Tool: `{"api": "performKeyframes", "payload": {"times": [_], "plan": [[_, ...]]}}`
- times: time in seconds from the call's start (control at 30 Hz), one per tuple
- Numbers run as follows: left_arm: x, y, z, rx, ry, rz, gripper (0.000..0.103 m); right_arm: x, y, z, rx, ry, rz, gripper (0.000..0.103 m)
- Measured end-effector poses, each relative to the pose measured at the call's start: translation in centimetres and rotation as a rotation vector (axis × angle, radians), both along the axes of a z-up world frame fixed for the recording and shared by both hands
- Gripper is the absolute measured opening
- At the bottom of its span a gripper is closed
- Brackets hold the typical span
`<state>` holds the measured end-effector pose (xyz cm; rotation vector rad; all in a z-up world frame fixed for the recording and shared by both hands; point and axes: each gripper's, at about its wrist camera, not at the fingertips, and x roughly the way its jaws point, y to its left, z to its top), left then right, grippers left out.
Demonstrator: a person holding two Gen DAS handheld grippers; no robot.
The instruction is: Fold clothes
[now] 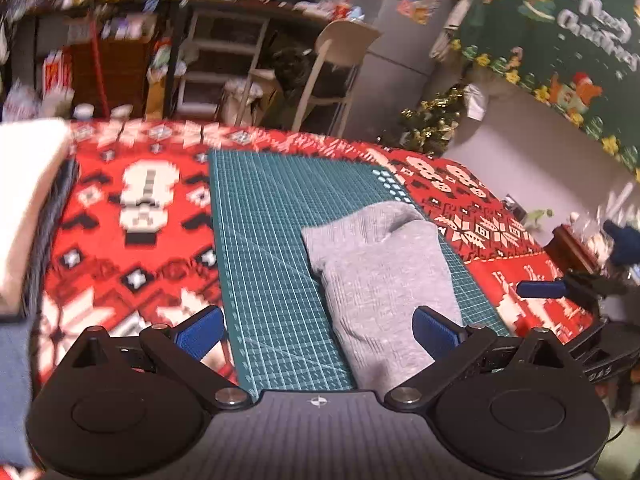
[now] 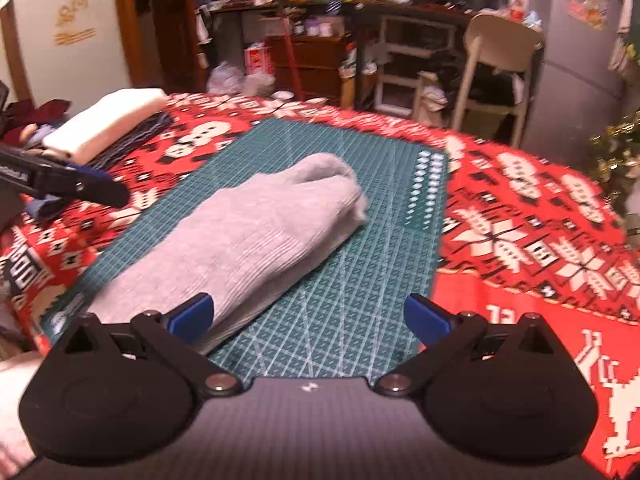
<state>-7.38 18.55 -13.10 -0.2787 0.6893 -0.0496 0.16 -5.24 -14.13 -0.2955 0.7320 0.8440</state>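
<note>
A folded grey garment (image 1: 380, 276) (image 2: 256, 232) lies as a long bundle on the green cutting mat (image 1: 264, 240) (image 2: 360, 280). My left gripper (image 1: 318, 330) is open above the mat's near edge, its right pad over the garment's near end and nothing held. My right gripper (image 2: 308, 316) is also open, with its left pad beside the garment's near corner. The right gripper (image 1: 544, 290) appears at the right edge of the left wrist view. At the left of the right wrist view the left gripper (image 2: 80, 186) shows, apart from the cloth.
A red patterned cloth (image 1: 132, 208) (image 2: 540, 220) covers the table. A folded white item (image 1: 28, 200) (image 2: 108, 120) tops a stack of clothes at the left. A pale chair (image 1: 332, 68) (image 2: 496, 64), shelves and clutter stand beyond the far edge. A small tinsel tree (image 1: 432, 120) sits right.
</note>
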Motion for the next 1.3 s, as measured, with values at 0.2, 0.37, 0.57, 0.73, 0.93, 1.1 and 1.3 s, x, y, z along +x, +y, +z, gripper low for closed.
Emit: {"api": "performKeyframes", "payload": {"times": [0.2, 0.37, 0.57, 0.73, 0.93, 1.1, 1.3], "plan": [[1.0, 0.3, 0.9, 0.020, -0.019, -0.087, 0.101, 1.3, -0.9, 1.0, 0.072, 0.030, 0.002, 0.102], [3.3, 1.6, 1.4, -0.039, -0.036, -0.169, 0.100, 3.1, -0.7, 2.2, 0.070, 0.030, 0.009, 0.102], [8.2, 3.3, 0.7, -0.038, -0.017, -0.203, 0.082, 4.4, 0.1, 3.0, 0.073, 0.025, 0.047, 0.102], [11.8, 4.3, -0.7, -0.045, 0.009, -0.256, 0.038, 5.6, 1.3, 3.0, 0.074, 0.022, 0.069, 0.101], [14.2, 3.2, -2.6, 0.040, 0.050, -0.363, 0.036, 7.6, 1.9, 2.6, 0.106, 0.061, 0.058, 0.101], [15.3, 2.4, -3.7, 0.146, 0.083, -0.408, 0.029, 8.6, 2.1, 2.3, 0.128, 0.091, 0.051, 0.101], [14.9, 1.0, -3.7, 0.259, 0.050, -0.498, 0.008, 8.8, 2.0, 1.8, 0.146, 0.114, 0.038, 0.100]]}}
